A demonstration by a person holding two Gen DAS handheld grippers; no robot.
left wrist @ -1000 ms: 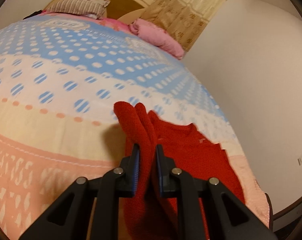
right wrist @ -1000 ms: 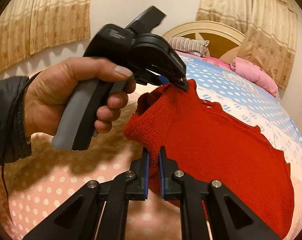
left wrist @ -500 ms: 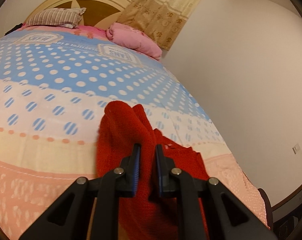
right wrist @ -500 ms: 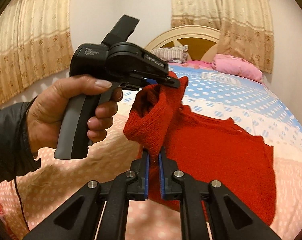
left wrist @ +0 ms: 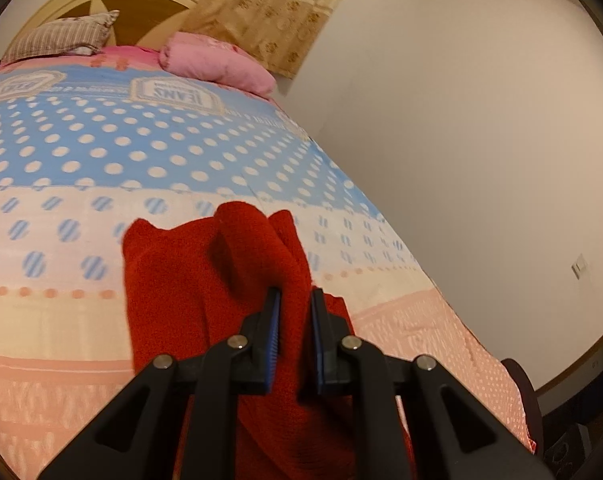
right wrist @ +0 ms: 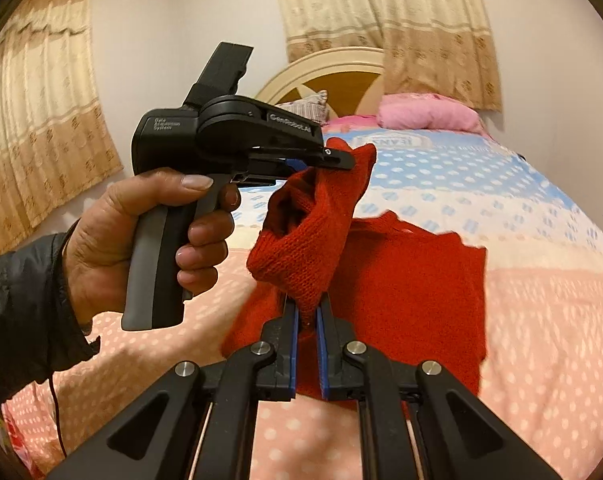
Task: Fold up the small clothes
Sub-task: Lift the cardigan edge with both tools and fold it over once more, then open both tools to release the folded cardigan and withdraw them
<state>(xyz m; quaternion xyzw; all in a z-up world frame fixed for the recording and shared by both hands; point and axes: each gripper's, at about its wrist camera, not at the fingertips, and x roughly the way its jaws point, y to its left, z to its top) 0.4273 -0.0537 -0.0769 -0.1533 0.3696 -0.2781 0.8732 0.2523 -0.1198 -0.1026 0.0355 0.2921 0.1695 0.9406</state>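
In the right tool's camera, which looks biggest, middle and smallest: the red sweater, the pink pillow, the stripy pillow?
As they look in that view:
1. red sweater, by far, though it hangs nearest the camera
2. pink pillow
3. stripy pillow, partly hidden behind the left tool

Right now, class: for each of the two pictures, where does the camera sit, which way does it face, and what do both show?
Left wrist: sits behind the left gripper, faces up the bed toward the headboard; fingers pinch the red sweater.
Right wrist: sits behind the right gripper, faces the headboard too; shows the left hand.
Shared: sweater, bed, pink pillow.
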